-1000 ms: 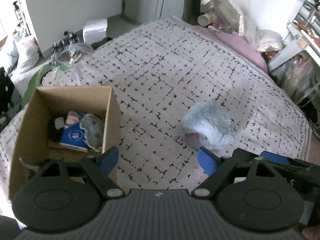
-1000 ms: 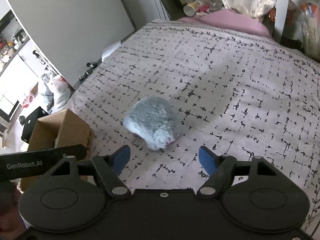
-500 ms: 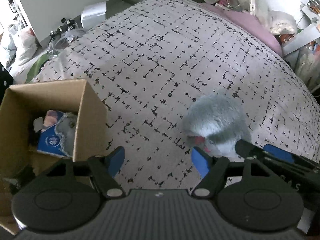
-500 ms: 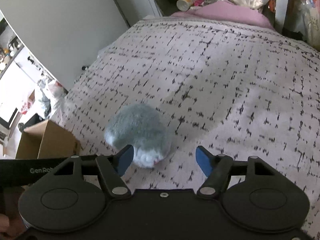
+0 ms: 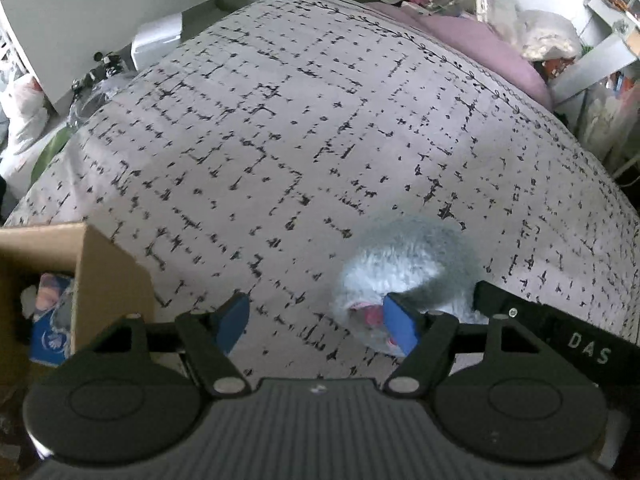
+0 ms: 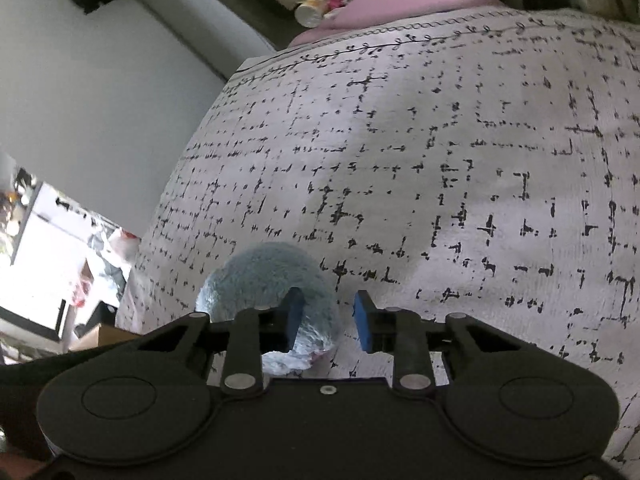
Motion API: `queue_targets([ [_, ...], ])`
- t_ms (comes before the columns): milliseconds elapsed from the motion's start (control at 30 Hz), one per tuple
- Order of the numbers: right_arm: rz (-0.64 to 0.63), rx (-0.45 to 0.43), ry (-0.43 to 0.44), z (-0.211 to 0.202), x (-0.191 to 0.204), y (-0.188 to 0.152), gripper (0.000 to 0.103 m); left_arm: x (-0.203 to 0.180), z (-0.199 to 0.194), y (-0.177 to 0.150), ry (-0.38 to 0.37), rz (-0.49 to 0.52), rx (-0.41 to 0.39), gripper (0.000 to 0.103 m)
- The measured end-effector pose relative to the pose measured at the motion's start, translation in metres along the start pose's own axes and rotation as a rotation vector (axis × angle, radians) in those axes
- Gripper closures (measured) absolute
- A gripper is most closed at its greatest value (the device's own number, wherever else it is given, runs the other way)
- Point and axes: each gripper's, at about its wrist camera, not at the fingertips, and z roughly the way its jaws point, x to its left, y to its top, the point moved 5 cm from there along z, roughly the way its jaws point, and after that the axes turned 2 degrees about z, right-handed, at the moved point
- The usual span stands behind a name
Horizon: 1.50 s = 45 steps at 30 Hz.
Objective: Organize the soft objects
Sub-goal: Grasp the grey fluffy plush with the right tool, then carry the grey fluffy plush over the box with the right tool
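A grey plush toy with a pink patch lies on the patterned bedspread. My right gripper is low over the plush toy and its jaws are closing. Its left pad is sunk in the fur, its right pad stands a sliver off the toy's edge, and part of the toy is between them. My left gripper is open over bare bedspread, its right pad just in front of the toy. A cardboard box at the left holds a blue-and-grey soft item.
The bed's far end carries a pink pillow and clutter of bottles and bags. The bed drops off at the left to a floor with bags. A white cabinet wall runs along that side.
Both grippers came down and closer to the plush toy. The right jaws narrowed a lot around it. The box slid toward the left edge of the left wrist view.
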Motion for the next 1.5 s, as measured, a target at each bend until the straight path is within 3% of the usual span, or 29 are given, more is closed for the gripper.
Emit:
queue_targets([
  [233, 0.081, -0.019, 0.032, -0.001, -0.008, 0.008, 0.069, -0.009, 0.011, 0.008, -0.048, -0.026, -0.015, 0.030],
  [400, 0.103, -0.055, 0.094, -0.006, -0.006, 0.014, 0.065, -0.012, 0.015, 0.015, -0.104, -0.081, -0.026, 0.041],
  [600, 0.125, -0.043, 0.099, -0.003, -0.008, 0.015, 0.063, -0.017, 0.019, 0.018, -0.191, -0.148, -0.021, 0.052],
  [733, 0.130, -0.035, 0.091, 0.002, -0.011, 0.014, 0.061, -0.022, 0.022, 0.018, -0.252, -0.193, -0.006, 0.074],
  [867, 0.167, -0.022, 0.082, 0.007, -0.019, 0.014, 0.058, -0.025, 0.017, 0.020, -0.242, -0.185, -0.007, 0.090],
  [967, 0.174, 0.001, 0.084, 0.012, -0.020, 0.012, 0.051, -0.023, 0.012, 0.020, -0.271, -0.205, -0.006, 0.092],
  [1067, 0.168, 0.014, 0.079, 0.014, -0.018, 0.010, 0.050, -0.022, 0.007, 0.017, -0.272, -0.207, -0.009, 0.093],
  [1200, 0.150, 0.016, 0.093, 0.012, -0.013, 0.006, 0.062, -0.019, 0.004, 0.013, -0.257, -0.211, -0.003, 0.093],
  [1500, 0.074, 0.043, 0.140, -0.008, 0.010, -0.005, 0.066, -0.003, -0.025, -0.002, -0.239, -0.213, -0.019, 0.093],
])
